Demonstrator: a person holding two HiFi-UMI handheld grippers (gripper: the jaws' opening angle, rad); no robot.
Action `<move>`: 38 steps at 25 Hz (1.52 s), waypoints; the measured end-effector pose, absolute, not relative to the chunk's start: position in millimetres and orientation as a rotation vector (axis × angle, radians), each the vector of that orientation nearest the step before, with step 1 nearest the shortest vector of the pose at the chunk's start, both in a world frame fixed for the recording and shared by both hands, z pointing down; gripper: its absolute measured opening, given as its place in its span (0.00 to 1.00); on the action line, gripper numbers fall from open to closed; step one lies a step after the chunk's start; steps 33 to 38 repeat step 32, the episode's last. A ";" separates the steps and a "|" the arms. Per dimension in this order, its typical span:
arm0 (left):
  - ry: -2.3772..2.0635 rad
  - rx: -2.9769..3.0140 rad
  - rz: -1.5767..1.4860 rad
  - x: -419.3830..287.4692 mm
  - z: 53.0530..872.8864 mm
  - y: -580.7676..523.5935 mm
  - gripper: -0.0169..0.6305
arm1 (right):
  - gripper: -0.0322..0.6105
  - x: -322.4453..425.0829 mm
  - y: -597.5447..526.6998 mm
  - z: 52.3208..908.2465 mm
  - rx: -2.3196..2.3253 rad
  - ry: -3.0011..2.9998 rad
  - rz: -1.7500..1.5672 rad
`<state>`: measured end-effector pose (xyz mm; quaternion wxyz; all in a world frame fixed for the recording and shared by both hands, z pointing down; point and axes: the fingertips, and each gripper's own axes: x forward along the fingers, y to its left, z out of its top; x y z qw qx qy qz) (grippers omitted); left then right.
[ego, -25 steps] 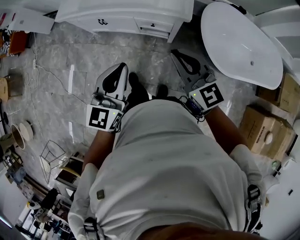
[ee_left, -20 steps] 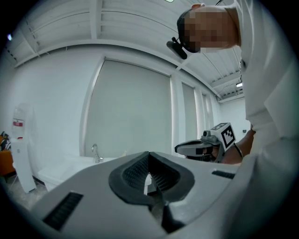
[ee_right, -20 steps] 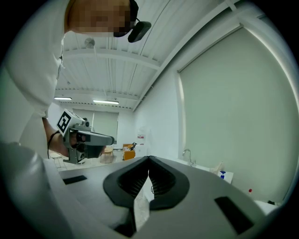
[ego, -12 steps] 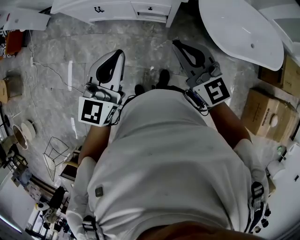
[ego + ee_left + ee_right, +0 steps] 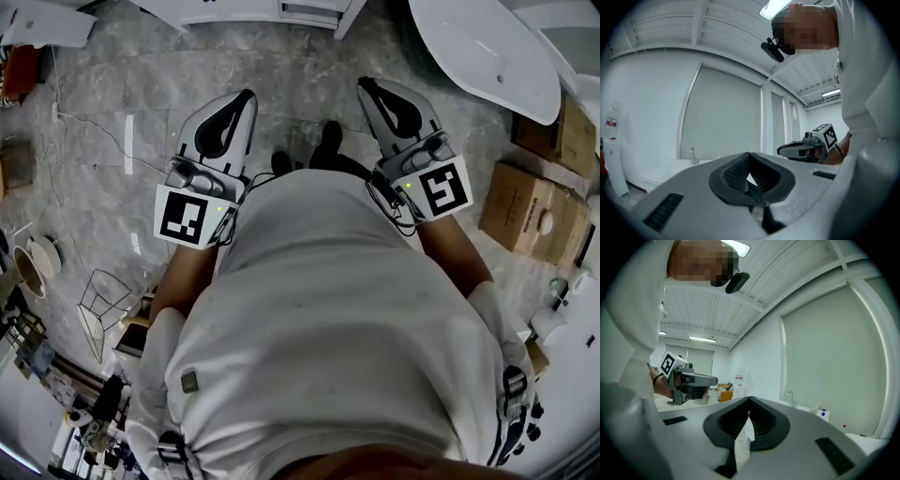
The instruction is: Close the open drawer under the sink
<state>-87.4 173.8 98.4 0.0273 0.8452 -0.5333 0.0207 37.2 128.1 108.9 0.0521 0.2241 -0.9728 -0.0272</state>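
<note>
Drawer [image 5: 309, 13] sits in the white cabinet [image 5: 234, 11] at the very top edge of the head view, cut off by the frame, so I can't tell if it's open or shut. Gray marble floor [image 5: 281, 80] lies between the cabinet and the person, whose dark shoes [image 5: 323, 148] stand well apart from it. Left gripper [image 5: 247, 96] and right gripper [image 5: 366, 86] are held side by side in front of the white shirt [image 5: 337, 328], both pointing toward the cabinet and touching nothing. In both gripper views the fingers are pressed together at the tips with nothing pinched. White oval tub [image 5: 483, 52] is at upper right, with cardboard boxes [image 5: 530, 211] below it. Wire basket [image 5: 98, 314] is on the floor at left.
</note>
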 end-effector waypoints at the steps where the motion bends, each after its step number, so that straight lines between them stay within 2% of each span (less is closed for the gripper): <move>1: -1.650 2.614 0.056 -92.3 97.3 181.4 0.04 | 0.09 33.2 137.5 110.8 0.683 -2.949 -0.076; 7: -1.662 2.625 0.034 -119.7 94.0 220.6 0.04 | 0.09 4.7 186.8 107.3 0.706 -2.996 -0.091; 14: -1.634 2.675 0.004 -119.0 87.2 243.9 0.04 | 0.09 -7.7 217.3 97.0 0.736 -3.035 -0.112; 38: -1.558 2.749 -0.073 -105.3 77.2 248.9 0.04 | 0.09 1.5 226.3 87.3 0.849 -3.001 -0.175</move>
